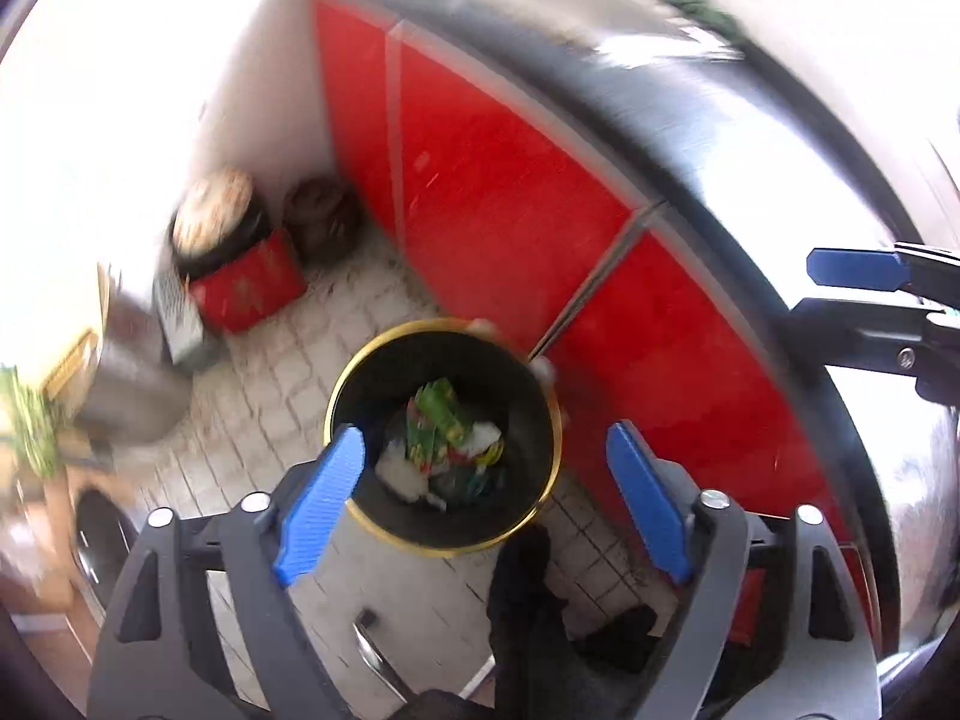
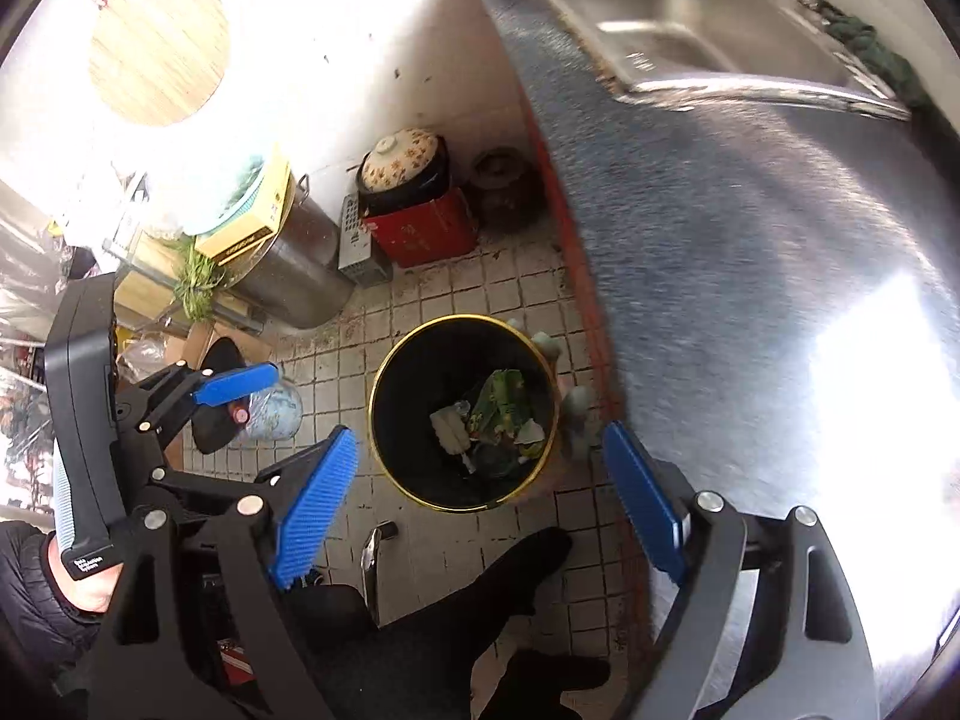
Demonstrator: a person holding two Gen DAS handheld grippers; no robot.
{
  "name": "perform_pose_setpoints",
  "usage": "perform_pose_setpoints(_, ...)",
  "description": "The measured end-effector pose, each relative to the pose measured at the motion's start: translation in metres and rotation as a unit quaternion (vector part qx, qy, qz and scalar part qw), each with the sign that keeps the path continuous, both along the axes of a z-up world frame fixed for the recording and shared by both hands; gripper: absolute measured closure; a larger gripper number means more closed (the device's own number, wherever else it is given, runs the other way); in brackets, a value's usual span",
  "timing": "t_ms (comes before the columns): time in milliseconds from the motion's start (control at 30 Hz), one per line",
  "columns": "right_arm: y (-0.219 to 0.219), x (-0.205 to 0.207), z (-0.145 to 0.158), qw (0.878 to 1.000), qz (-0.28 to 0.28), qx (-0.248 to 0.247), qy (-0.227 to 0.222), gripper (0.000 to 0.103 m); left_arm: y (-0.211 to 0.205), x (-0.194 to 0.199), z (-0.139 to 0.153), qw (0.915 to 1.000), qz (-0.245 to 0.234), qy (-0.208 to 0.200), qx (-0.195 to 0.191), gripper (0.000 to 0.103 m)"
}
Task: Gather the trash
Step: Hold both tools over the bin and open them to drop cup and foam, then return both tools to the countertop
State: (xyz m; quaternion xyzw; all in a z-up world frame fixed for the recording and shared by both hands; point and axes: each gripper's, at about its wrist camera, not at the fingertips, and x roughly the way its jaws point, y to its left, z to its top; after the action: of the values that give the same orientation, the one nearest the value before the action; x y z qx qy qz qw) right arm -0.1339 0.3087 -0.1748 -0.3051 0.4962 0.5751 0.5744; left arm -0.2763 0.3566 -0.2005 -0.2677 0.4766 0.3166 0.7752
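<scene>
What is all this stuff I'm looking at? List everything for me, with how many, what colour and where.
Trash bin: one, black with gold rim, on the tiled floor beside the cabinets.
Trash: several pieces, green and white, inside the bin.
Cabinet doors: several, red, under the counter.
Counter: one, steel.
Sink: one, steel, set in the counter.
Crock with floral lid: one, black, on a red box in the corner.
Metal pot: one, silver, left of the box.
Left gripper: blue pads, open, above the bin.
Right gripper: blue pads, open, above the bin.
</scene>
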Motion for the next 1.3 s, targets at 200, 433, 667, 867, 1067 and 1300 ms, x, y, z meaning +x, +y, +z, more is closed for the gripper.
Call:
perform_pose_setpoints(200, -0.113, 0.08, 0.074, 0.987, -0.135, 0.057, -0.065, 0.017, -0.064, 0.09, 0.072, 0.9866, -0.143, -0.052, 0.058, 0.01)
perform_pose_setpoints(433, -0.282, 0.155, 0.127, 0.935, -0.32, 0.069, -0.139, 0.017, -0.202, 0.208, 0.125, 0.9217, -0.367, -0.103, 0.075, 0.01)
perform_pose_setpoints(667, -0.439, 0.188, 0.145, 0.87, -0.464, 0.065, -0.152, 0.017, -0.333, 0.256, 0.137, 0.8548, -0.503, -0.118, 0.049, 0.01)
perform_pose_setpoints(867, -0.509, 0.19, 0.133, 0.837, -0.527, 0.068, -0.132, 0.017, -0.377, 0.272, 0.134, 0.8348, -0.538, -0.1, 0.061, 0.01)
perform_pose_setpoints(1067, -0.518, 0.196, 0.125, 0.839, -0.525, 0.069, -0.124, 0.017, -0.375, 0.299, 0.121, 0.8345, -0.54, -0.083, 0.072, 0.01)
perform_pose_setpoints(1300, -0.509, 0.232, 0.109, 0.862, -0.489, 0.06, -0.122, 0.017, -0.37, 0.348, 0.098, 0.7785, -0.614, -0.068, 0.113, 0.01)
